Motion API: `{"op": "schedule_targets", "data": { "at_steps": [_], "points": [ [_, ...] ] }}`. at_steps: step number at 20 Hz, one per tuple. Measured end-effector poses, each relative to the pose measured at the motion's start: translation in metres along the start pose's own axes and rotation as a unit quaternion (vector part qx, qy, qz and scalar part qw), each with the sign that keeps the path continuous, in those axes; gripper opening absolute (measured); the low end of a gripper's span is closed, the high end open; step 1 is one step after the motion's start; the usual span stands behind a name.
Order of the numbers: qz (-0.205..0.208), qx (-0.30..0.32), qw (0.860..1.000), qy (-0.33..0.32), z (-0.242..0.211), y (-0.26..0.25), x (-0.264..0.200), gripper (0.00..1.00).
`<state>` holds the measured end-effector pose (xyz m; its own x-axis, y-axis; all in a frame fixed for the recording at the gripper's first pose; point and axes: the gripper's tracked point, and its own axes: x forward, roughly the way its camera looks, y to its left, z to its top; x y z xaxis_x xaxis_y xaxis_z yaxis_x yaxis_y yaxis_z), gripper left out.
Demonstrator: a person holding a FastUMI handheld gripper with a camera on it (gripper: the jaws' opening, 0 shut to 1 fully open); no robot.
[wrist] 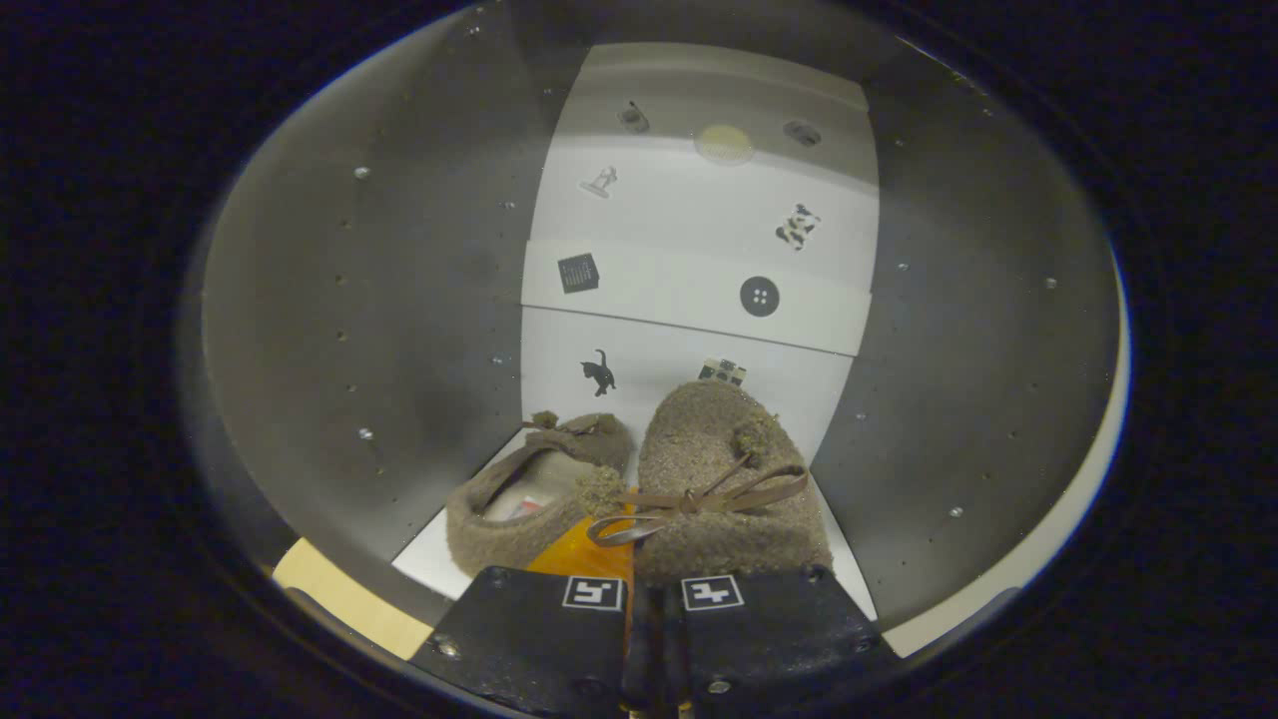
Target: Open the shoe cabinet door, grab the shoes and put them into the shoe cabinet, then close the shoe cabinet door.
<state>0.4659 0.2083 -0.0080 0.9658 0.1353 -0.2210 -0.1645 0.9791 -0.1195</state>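
Inside cabinet (399, 300) — gripper (654, 589) closed on right shoe (729, 479).

Gripper (654, 609): two broad flat finger blocks side by side, nearly no gap between them. Each carries a small square black-and-white marker near its inner top corner. Screw heads dot the lower faces.

Grey side walls (379, 300) L and R, dotted w/ small screws. Far end: white back panels (699, 210), stepped, w/ small stickers: cat (600, 372), button (759, 297), dark square (578, 273), cow-patch shape (797, 227). Round light spot (724, 145) high on far panel. White floor (429, 564) near left; tan strip (344, 599) at its near edge.
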Motion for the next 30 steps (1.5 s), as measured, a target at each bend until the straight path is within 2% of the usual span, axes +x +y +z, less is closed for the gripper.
{"op": "schedule_targets", "data": {
  "at_steps": [7, 11, 14, 15, 18, 21, 25, 28, 30],
  "points": [
    [-0.004, 0.032, 0.999, 0.030, -0.001, -0.018, 0.058, 0.09],
    [0.000, 0.057, 0.997, 0.052, -0.012, -0.022, 0.067, 0.09],
    [0.012, 0.072, 0.992, 0.104, -0.038, -0.017, 0.073, 0.11],
    [0.016, 0.087, 0.991, 0.098, -0.037, -0.015, 0.075, 0.12],
    [0.007, 0.092, 0.991, 0.098, -0.039, -0.019, 0.075, 0.15],
    [0.010, 0.063, 0.992, 0.113, -0.044, -0.016, 0.076, 0.18],
    [-0.008, 0.037, 0.997, 0.074, -0.030, -0.016, 0.053, 0.65],
    [-0.018, 0.017, 0.999, 0.048, -0.025, -0.014, 0.030, 0.80],
    [-0.022, 0.018, 0.999, 0.023, -0.019, -0.017, 0.008, 0.80]
  ]
}}
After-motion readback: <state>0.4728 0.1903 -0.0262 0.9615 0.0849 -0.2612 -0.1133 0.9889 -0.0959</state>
